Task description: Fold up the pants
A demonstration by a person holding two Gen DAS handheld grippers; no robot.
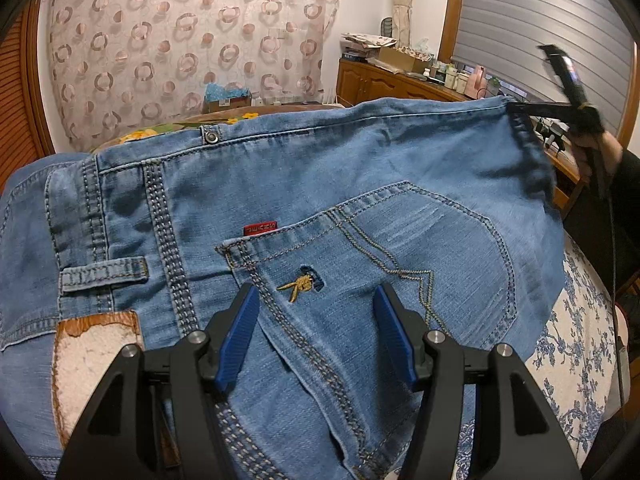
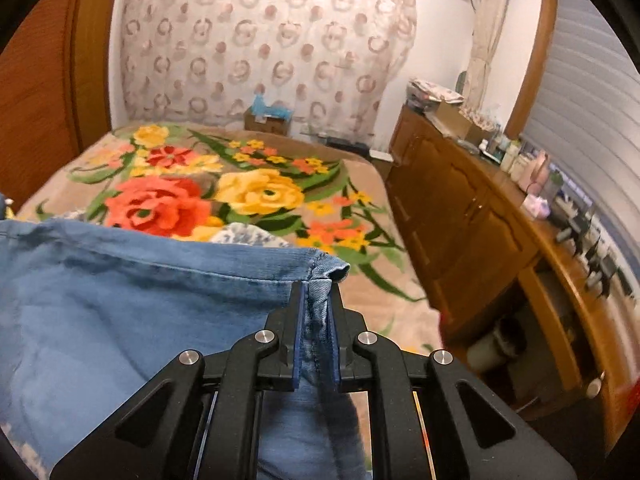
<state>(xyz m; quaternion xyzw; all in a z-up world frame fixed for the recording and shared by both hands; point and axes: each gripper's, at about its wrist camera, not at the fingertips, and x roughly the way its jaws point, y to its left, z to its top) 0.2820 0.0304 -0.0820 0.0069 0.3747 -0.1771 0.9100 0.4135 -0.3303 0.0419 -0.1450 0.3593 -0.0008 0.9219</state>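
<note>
So, left wrist view first. The left gripper (image 1: 316, 320) has its blue pads spread wide over the seat of the jeans (image 1: 320, 184), gripping nothing, with the back pocket (image 1: 400, 248) and its little gold embroidered logo (image 1: 298, 285) sitting right between them. Up at about 2 o'clock the right gripper (image 1: 532, 108) is pinching the far corner of the denim and holding it up off the bed. If I were doing this fold, I'd plant the left one down on the pocket area as an anchor, then carry that lifted corner across in one smooth arc and match the edges before letting go. Denim this heavy tends to drag and bunch if you rush it, I think.

Right wrist view: the right gripper (image 2: 316, 312) has its jaws closed narrow on a hemmed corner of the pants (image 2: 140, 300), fabric sandwiched between the pads, the rest draping off toward 9 o'clock. Beyond it, at 12 o'clock, is the flowery blanket (image 2: 248, 192) on the bed, and a wooden cabinet (image 2: 460, 216) runs along 3 o'clock.

Looks-wise: faded light blue denim, chunky contrast stitching, a red tag (image 1: 262, 229) above the pocket, a belt loop (image 1: 105, 275) at 9 o'clock, and a worn leather patch (image 1: 96, 360) at 8 o'clock.
</note>
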